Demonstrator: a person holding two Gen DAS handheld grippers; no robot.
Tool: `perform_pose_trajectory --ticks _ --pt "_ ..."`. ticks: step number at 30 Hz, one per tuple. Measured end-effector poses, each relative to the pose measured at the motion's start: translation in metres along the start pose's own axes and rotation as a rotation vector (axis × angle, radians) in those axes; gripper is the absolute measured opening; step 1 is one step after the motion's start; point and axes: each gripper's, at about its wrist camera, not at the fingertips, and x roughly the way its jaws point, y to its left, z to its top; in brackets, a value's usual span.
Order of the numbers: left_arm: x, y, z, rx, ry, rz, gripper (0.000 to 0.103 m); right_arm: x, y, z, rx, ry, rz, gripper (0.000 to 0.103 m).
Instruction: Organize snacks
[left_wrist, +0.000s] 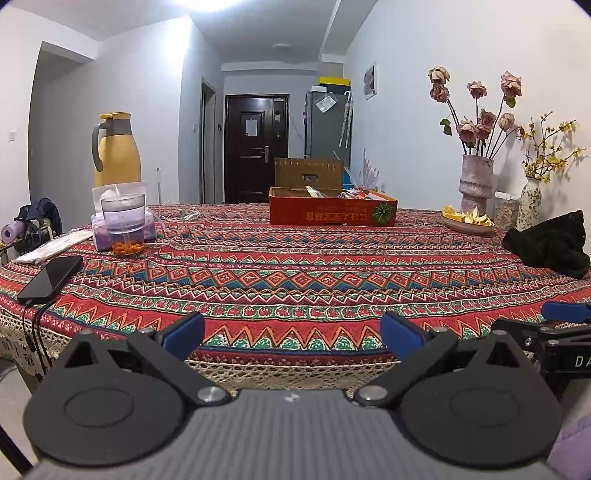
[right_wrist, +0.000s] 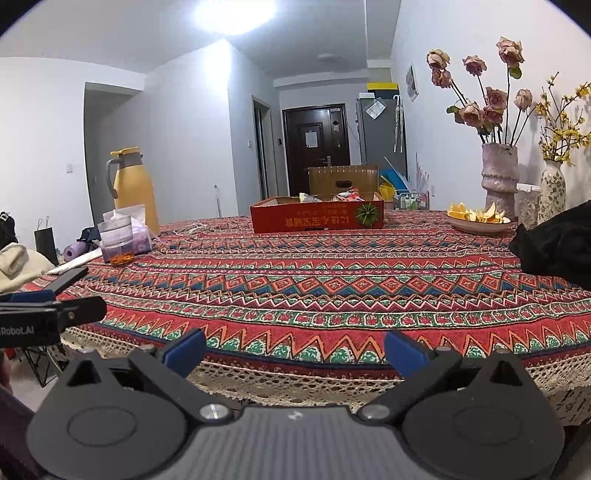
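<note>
A shallow red cardboard box (left_wrist: 332, 213) (right_wrist: 317, 218) with snack packets (left_wrist: 354, 193) (right_wrist: 347, 195) in it stands at the far side of the patterned tablecloth (left_wrist: 295, 273) (right_wrist: 325, 280). Behind it sits a brown cardboard box (left_wrist: 308, 173) (right_wrist: 343, 180). My left gripper (left_wrist: 291, 332) hovers at the near table edge, open, nothing between its blue pads. My right gripper (right_wrist: 295, 350) hangs beside it at the same edge, also open and empty. Each gripper shows at the other view's side.
On the left are a yellow jug (left_wrist: 115, 147), a clear cup (left_wrist: 123, 221) on a tissue pack, and a black phone (left_wrist: 51, 275) with a cable. On the right are a plate of peel (left_wrist: 468, 220), two flower vases (left_wrist: 476, 181) and a black cloth (left_wrist: 550, 243).
</note>
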Motion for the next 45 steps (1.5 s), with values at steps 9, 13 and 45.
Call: perform_pose_trajectory --ticks 9,13,45 --pt "-0.0001 0.0007 0.0006 0.006 0.000 -0.001 0.103 0.0008 0.0006 -0.0004 -0.002 0.004 0.000 0.103" --pt "-0.0004 0.0004 0.0004 0.008 -0.001 -0.002 0.103 0.0012 0.0009 -0.0003 -0.001 0.005 0.001 0.103" --pt "0.0007 0.0008 -0.0010 0.014 0.005 -0.012 0.103 -0.0001 0.0025 -0.0008 0.003 0.004 0.008 0.103"
